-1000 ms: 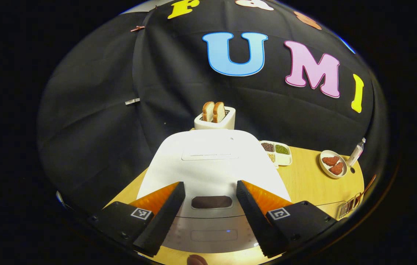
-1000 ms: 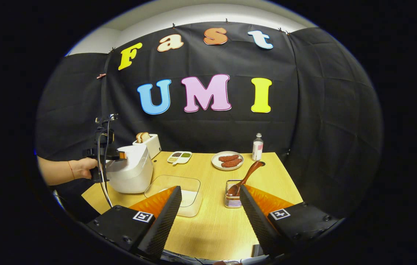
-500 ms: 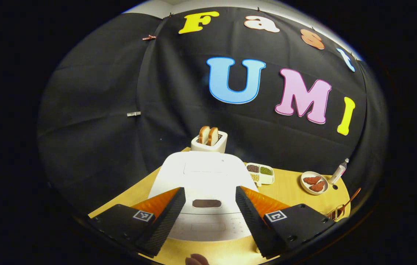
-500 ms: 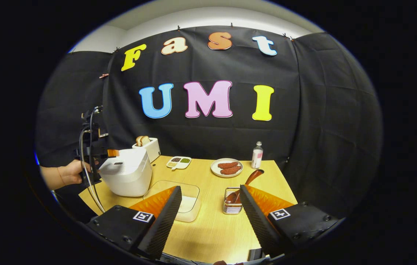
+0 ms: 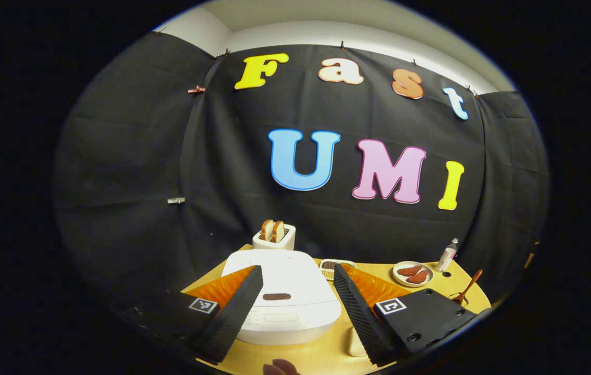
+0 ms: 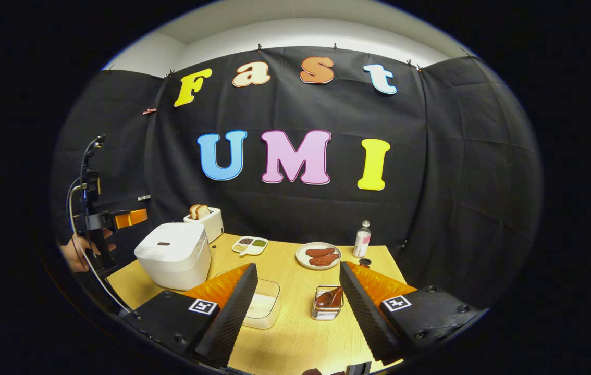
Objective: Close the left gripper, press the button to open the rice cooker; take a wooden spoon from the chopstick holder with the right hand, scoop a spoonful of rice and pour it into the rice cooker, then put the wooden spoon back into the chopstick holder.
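Note:
The white rice cooker (image 5: 281, 291) stands with its lid down, and its dark oval button (image 5: 276, 296) faces me. My left gripper (image 5: 295, 308) hovers open, above and back from the cooker, touching nothing. In the right gripper view the cooker (image 6: 173, 253) sits at the table's left, with the left gripper (image 6: 121, 219) held by a hand (image 6: 74, 252) behind it. My right gripper (image 6: 298, 308) is open and empty, back from the table. Ahead of it the wooden spoon (image 6: 327, 298) rests in the wire chopstick holder (image 6: 327, 311). A clear rice container (image 6: 261, 307) lies beside the left finger.
On the wooden table (image 6: 295, 333) a toaster (image 6: 204, 219) with bread stands behind the cooker. A divided dish (image 6: 249, 245) of beans, a plate (image 6: 319, 255) with red pieces and a small bottle (image 6: 362, 238) line the back edge.
Both grippers have drawn back and up from the table, so everything looks smaller. The left gripper has left the cooker's button area. The lid stays down and both grippers stay open.

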{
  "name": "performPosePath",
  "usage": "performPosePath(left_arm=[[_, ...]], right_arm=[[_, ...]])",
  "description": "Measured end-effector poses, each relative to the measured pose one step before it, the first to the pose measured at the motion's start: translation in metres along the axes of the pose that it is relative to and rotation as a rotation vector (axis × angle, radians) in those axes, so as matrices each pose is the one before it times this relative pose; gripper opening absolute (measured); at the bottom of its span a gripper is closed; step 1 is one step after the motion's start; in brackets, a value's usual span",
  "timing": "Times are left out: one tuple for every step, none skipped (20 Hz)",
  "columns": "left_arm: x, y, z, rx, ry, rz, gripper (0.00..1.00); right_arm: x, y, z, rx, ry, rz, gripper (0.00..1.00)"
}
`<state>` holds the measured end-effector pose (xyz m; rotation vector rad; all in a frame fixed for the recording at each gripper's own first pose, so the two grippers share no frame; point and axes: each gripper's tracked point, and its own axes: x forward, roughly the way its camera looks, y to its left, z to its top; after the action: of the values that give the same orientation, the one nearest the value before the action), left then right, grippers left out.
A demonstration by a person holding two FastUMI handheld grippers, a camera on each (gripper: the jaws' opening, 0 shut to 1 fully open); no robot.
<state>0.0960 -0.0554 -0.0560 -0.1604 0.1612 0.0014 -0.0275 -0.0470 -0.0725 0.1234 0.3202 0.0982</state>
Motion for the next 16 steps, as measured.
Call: performPosePath(left_arm=[[-0.00752,-0.00288,0.00464,0.01039,-0.01562,-0.00839,0.94],[-0.00744,-0.00494,0.00419,0.00908,-0.01464,-0.01178,0.94],[-0.00760,-0.00490,0.00407,0.00572,-0.01108,-0.01273,0.94],[-0.00641,-0.00543,0.00233,0.00635,-0.00932,-0.01288,0.94],[-0.00589,-0.00537,0.00326,0.00900,-0.01348,-0.01848,0.94],[-0.00398,-0.00542,0.00398,0.01149,-0.01330,-0.01509,0.94],[-0.00367,-0.00536,0.00361,0.00886,-0.01366,-0.01703,0.94],[-0.00370,-0.00599,0.00164,0.00557,-0.00800,-0.01545,0.94],[-0.00380,-0.00427,0.00210,0.00173,-0.00862,-0.00833,0.94],[-0.00292,-0.00314,0.00109,-0.00343,-0.00404,-0.00724,0.94],[-0.00403,-0.00337,0.00035,-0.00582,-0.00149,-0.00420,0.94],[-0.00300,-0.00280,0.00024,-0.00627,0.00002,-0.00361,0.94],[-0.00276,-0.00282,0.00050,-0.00279,0.00041,-0.00608,0.94],[-0.00309,-0.00094,0.00098,0.00184,-0.00176,-0.00079,0.94],[-0.00282,-0.00062,0.00172,0.00320,-0.00539,-0.00160,0.94],[-0.00109,-0.00190,0.00076,0.00264,-0.00157,-0.00337,0.94]], right_arm=[[0.00228,0.00048,0.00525,-0.00206,-0.00991,-0.00222,0.99],[0.00048,0.00041,0.00434,-0.00164,-0.00922,-0.00181,0.99],[0.00173,-0.00018,0.00365,-0.00079,-0.00854,-0.00297,0.99],[0.00132,0.00045,0.00294,0.00075,-0.00772,-0.00230,0.98],[0.00196,-0.00002,0.00361,-0.00064,-0.00681,-0.00262,0.98],[0.00299,-0.00070,0.00316,-0.00191,-0.00939,-0.00287,0.98],[0.00365,-0.00208,0.00439,0.00091,-0.00727,-0.00252,0.98],[0.00267,-0.00025,0.00280,0.00442,-0.00644,-0.00358,0.98],[0.00262,-0.00039,0.00356,0.00678,-0.00725,-0.00294,0.98],[0.00135,0.00008,0.00412,0.00565,-0.01251,-0.00277,0.98],[0.00167,-0.00020,0.00332,-0.00197,-0.01082,-0.00476,0.98],[0.00104,-0.00188,0.00082,-0.00826,-0.00700,-0.00549,0.98],[-0.00072,-0.00151,0.00075,-0.00532,-0.00553,-0.00464,0.99],[-0.00039,0.00102,0.00100,-0.00016,-0.00420,-0.00269,0.98],[-0.00073,0.00061,0.00114,0.00204,-0.00292,-0.00487,0.98],[-0.00142,-0.00040,0.00049,0.00279,-0.00373,-0.00447,0.98]])
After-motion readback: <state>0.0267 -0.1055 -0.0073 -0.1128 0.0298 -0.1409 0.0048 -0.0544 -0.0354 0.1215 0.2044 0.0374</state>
